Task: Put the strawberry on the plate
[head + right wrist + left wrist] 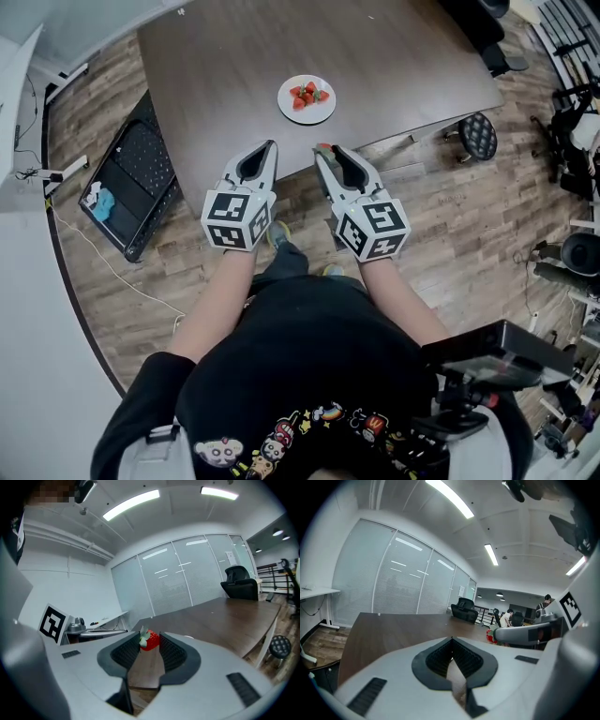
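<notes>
While the right gripper (324, 153) (150, 643) holds the strawberry (150, 640) pinched between the tips of its two jaws, leaves turned to the left in its own view, the left gripper (270, 148) (451, 641) hangs beside it with its jaws pressed together and nothing between them. Both are held at the near edge of the desk (225, 75), side by side and a little apart, with the wooden floor (450, 206) below their rear parts. The plate (315, 115) lies on the desk near that same edge, about midway along it and ahead of the two grippers, slightly closer to the line of the right one; a few other strawberries (307, 95) lie on it, gathered toward its middle and far side. The step in hand looks like the carry: the fruit is picked up and not yet over the plate. The next move likely calls for reaching the right gripper forward over the near edge until the fruit is above a bare part of the plate, the near side looking freest, then lowering close before parting the jaws so the fruit does not roll off the rim. The grip is at the very tips, so a jolt could shake it loose.
</notes>
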Motion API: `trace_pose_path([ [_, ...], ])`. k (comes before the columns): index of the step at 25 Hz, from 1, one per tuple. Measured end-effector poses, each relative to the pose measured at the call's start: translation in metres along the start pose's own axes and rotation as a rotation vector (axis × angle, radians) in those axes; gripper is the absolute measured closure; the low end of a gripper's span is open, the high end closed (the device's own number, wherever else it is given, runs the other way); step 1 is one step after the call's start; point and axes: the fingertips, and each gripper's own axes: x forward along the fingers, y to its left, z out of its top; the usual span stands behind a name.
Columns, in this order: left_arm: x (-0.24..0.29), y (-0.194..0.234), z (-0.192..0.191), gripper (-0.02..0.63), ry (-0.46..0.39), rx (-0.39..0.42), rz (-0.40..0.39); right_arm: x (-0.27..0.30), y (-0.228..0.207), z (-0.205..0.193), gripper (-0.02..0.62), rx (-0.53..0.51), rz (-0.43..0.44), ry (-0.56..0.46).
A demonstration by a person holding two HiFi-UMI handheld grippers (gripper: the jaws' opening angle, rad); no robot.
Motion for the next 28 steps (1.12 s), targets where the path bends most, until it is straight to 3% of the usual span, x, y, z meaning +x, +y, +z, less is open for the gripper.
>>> trace_pose_path([
  [15,0.025,0.038,0.014,0.618,-0.012,-0.028,-0.059,0.042,0.0,0.004,0.46,-0.022,-0.068,0.034],
  [28,0.043,0.046,0.017,0.618,0.007,-0.033,-0.037,0.067,-0.017,0.005,0.46,-0.029,-0.042,0.066],
])
